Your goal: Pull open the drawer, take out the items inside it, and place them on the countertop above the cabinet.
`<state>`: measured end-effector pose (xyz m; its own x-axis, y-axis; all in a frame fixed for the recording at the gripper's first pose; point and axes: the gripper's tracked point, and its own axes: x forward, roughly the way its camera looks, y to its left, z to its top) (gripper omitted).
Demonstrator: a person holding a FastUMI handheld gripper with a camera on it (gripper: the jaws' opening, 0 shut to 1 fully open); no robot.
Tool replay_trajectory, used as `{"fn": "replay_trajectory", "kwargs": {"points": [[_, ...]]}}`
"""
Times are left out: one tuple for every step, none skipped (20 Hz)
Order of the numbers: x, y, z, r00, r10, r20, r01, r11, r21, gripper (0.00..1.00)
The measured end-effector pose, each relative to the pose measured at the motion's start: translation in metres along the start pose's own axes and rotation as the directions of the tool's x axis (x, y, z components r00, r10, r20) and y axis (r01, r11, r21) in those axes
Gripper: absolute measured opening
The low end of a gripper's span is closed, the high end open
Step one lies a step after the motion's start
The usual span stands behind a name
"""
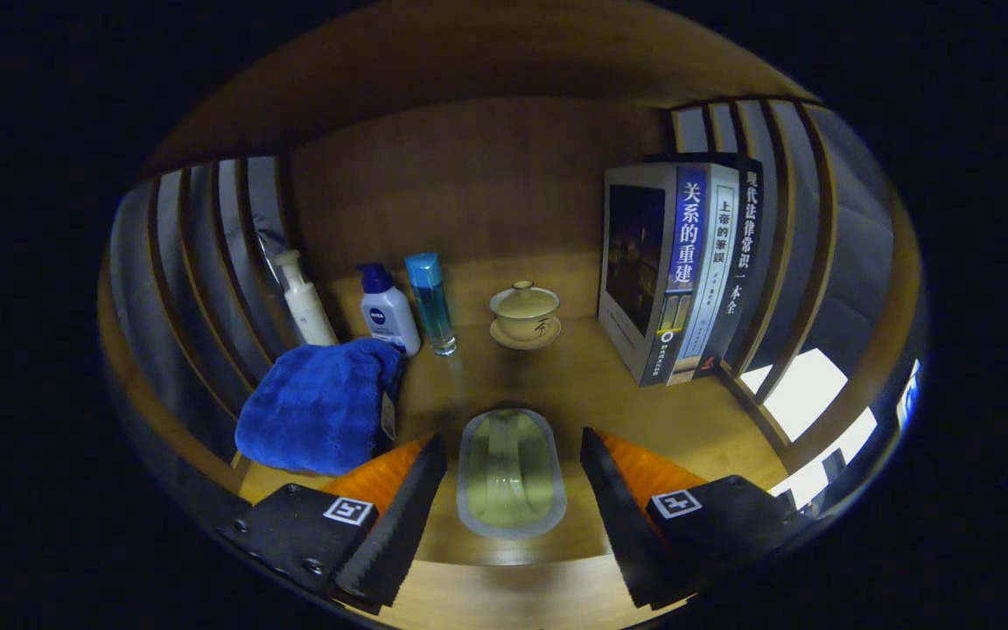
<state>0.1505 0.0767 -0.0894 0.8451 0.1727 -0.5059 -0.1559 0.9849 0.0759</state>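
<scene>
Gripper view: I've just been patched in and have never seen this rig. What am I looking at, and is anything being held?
This picture comes from a camera riding on a hand-held two-finger tool, looking forward along it. The two black toothed fingers stand apart at the bottom, gripping nothing.

Between them, untouched, a clear oval dish lies on a wooden countertop. Beyond it stand a lidded tea cup on its saucer and a row of upright books. On the other side are a pump bottle, a white bottle with a blue cap, a tall blue bottle and a crumpled blue towel. Slatted panels close in both sides.
</scene>
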Motion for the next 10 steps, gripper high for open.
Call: {"fn": "replay_trajectory", "kwargs": {"points": [[-0.005,0.000,-0.001,1.000,0.001,0.021,-0.002,1.000,0.008,1.00],[-0.010,0.000,-0.001,0.999,0.002,0.042,-0.002,1.000,0.010,1.00],[-0.016,-0.001,-0.002,0.998,0.000,0.063,0.000,1.000,0.005,0.99],[-0.020,-0.001,-0.001,0.996,-0.001,0.086,0.002,1.000,-0.005,0.99],[-0.027,-0.002,-0.001,0.994,-0.004,0.107,0.006,1.000,-0.021,0.99],[-0.035,-0.004,-0.002,0.992,-0.009,0.127,0.014,0.999,-0.039,0.99],[-0.043,-0.005,-0.003,0.989,-0.013,0.149,0.021,0.999,-0.049,0.99],[-0.052,-0.003,-0.003,0.985,-0.011,0.172,0.021,0.998,-0.055,0.99],[-0.060,-0.002,-0.004,0.981,-0.009,0.194,0.021,0.998,-0.061,1.00],[-0.071,0.000,-0.005,0.976,-0.008,0.217,0.022,0.998,-0.065,0.99]]}}
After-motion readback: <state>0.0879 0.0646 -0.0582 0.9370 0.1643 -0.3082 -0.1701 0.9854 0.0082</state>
